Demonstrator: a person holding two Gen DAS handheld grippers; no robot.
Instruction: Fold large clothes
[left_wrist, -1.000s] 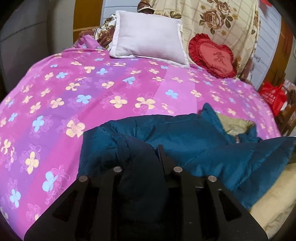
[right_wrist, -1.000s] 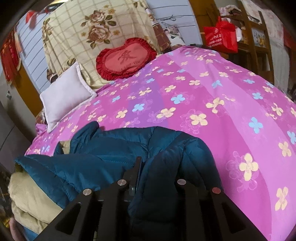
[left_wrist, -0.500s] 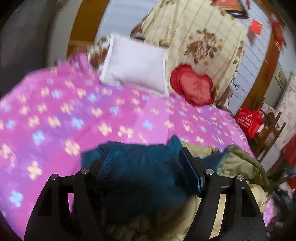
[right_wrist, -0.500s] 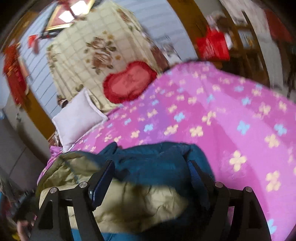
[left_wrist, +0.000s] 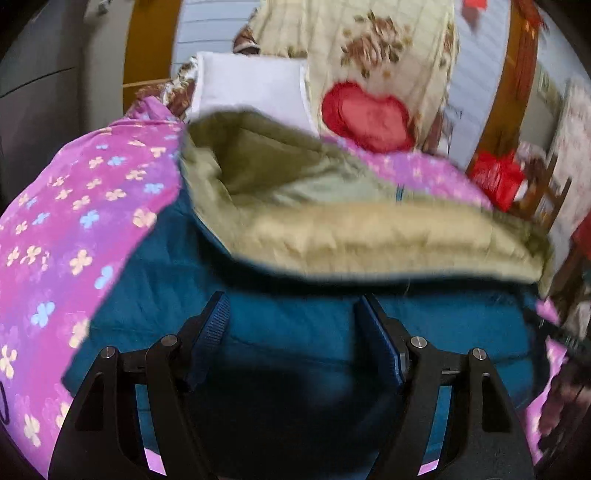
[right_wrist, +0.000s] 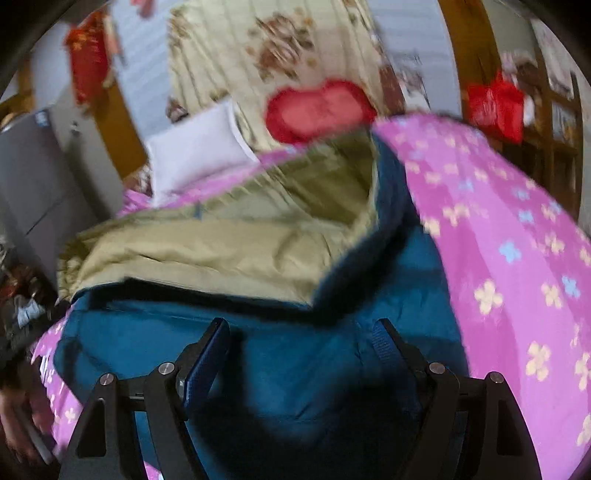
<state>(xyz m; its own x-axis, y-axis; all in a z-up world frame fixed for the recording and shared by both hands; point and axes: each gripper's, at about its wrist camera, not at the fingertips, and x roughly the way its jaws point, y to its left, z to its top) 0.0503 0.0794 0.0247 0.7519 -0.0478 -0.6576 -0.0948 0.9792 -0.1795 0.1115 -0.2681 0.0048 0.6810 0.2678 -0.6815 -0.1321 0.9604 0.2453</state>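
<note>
Left gripper (left_wrist: 291, 332) and right gripper (right_wrist: 301, 354) stand wide apart, gripping nothing; the unrestrained teal quilted jacket (left_wrist: 295, 332) may unfold across the floral bedspread (left_wrist: 74, 221)

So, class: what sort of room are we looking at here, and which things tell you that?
Most likely a home bedroom: a bed under a pink flowered cover, a white rectangular pillow and a red heart-shaped cushion at its head.

Black grippers (left_wrist: 295, 339), blue pads (left_wrist: 380, 343), silver screws
</note>
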